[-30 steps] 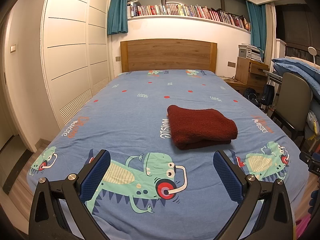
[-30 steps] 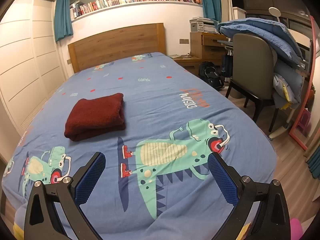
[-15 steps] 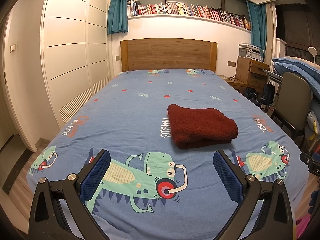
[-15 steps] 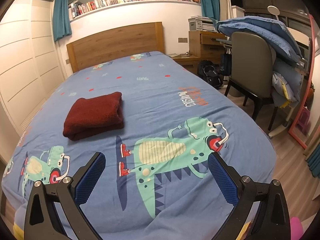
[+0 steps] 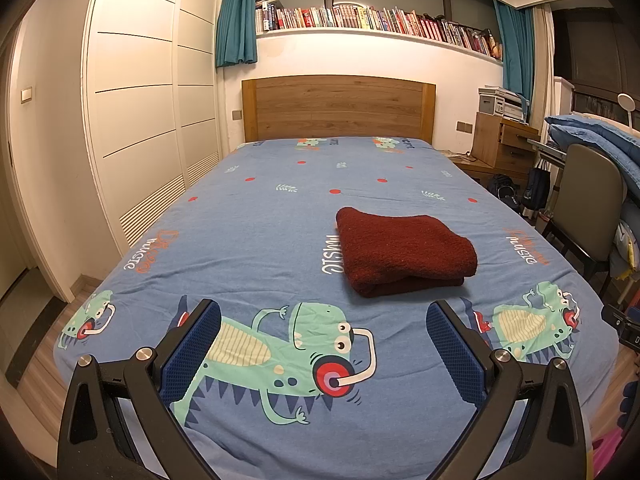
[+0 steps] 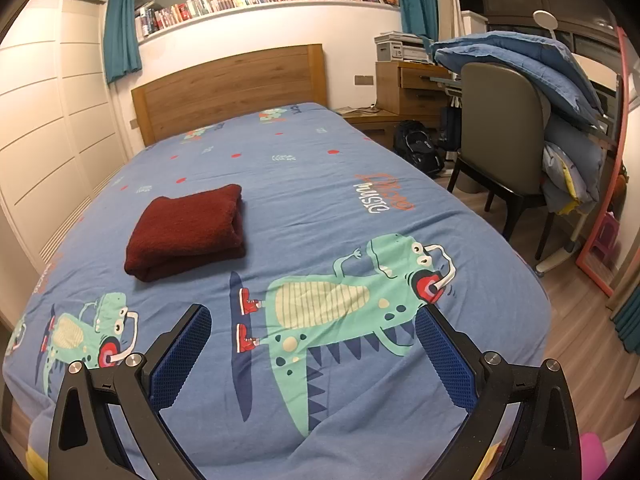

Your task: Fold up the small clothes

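Nearest you, your left gripper point(image 5: 323, 344) hangs over the foot of the bed point(image 5: 256, 232) with its jaws spread wide and nothing between them; its blue pads point(image 5: 192, 350) frame the green dinosaur print point(image 5: 288, 356) on the blue sheet. Your right gripper point(image 6: 313, 350) is likewise wide open and holds nothing, poised over another dinosaur print point(image 6: 360, 300) near the foot of the bed. Beyond both, the dark red folded garment point(image 5: 404, 254) lies flat on the sheet around the middle of the bed, well apart from either gripper; in the right wrist view it point(image 6: 188, 232) sits ahead and to the left. Farther off stands the wooden headboard point(image 5: 338, 108), a grey chair point(image 6: 504, 120) draped with blue bedding point(image 6: 520, 68) is beside the bed, and a long shelf of books point(image 5: 376, 20) runs along the far wall.
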A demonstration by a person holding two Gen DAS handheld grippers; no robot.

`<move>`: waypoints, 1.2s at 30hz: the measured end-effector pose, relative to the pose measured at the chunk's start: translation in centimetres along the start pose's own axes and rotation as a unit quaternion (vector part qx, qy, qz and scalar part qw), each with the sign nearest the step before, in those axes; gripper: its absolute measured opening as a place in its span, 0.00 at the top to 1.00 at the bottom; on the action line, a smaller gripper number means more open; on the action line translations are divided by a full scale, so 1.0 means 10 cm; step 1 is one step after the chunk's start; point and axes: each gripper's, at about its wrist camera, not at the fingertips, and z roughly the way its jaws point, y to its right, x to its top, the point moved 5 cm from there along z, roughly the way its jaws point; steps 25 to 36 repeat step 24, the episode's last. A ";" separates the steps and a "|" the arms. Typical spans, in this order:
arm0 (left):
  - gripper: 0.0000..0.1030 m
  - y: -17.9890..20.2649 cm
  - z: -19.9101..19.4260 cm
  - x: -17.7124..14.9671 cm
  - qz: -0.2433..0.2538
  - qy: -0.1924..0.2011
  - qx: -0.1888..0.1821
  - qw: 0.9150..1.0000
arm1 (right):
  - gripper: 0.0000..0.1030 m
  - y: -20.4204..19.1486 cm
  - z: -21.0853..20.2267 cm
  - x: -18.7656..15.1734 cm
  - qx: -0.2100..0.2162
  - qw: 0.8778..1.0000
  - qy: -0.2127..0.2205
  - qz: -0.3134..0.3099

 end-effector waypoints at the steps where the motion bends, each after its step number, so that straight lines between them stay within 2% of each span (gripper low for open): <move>1: 0.01 0.00 0.00 0.00 0.000 0.000 0.000 1.000 | 0.01 0.00 0.00 0.00 0.000 1.000 0.000 0.000; 36: 0.01 -0.01 0.02 0.00 0.000 -0.004 -0.004 1.000 | 0.01 0.01 0.00 -0.01 -0.001 1.000 0.000 0.001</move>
